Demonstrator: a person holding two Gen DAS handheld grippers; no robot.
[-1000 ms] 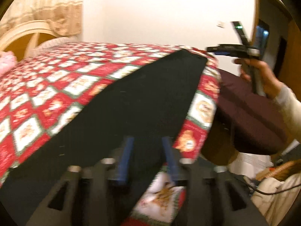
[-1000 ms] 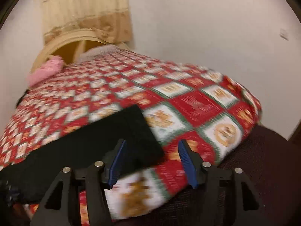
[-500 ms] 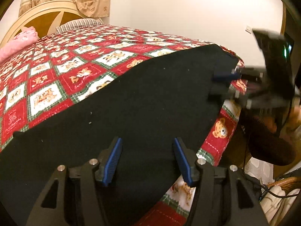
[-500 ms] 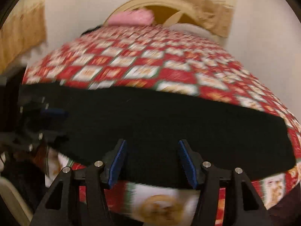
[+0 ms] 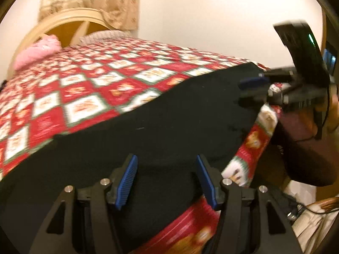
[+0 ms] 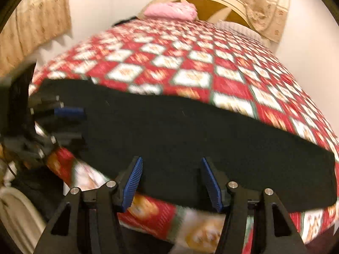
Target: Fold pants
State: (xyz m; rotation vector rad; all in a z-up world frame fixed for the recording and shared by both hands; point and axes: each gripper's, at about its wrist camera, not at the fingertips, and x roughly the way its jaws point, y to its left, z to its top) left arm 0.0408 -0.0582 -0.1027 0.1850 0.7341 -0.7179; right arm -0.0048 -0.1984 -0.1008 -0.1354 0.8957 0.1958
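Note:
Black pants (image 5: 161, 131) lie flat in a long band along the near edge of the bed; they also show in the right wrist view (image 6: 190, 135). My left gripper (image 5: 166, 180) is open, its blue pads just above the pants' near edge. My right gripper (image 6: 171, 182) is open, low over the pants' near edge. Each gripper shows in the other's view: the right one (image 5: 254, 89) at the pants' right end, the left one (image 6: 67, 122) at their left end. Nothing is held.
The bed has a red, white and green patterned quilt (image 5: 80, 89), a pink pillow (image 6: 169, 10) and a curved wooden headboard (image 5: 63, 21). A dark maroon cushion (image 5: 305, 156) sits beyond the bed's right corner. Curtains (image 6: 31, 25) hang on the walls.
My left gripper opened and let go of the pants, which now lie flat. My right gripper swung from the bed corner to face the pants' long edge. Both moved slightly closer.

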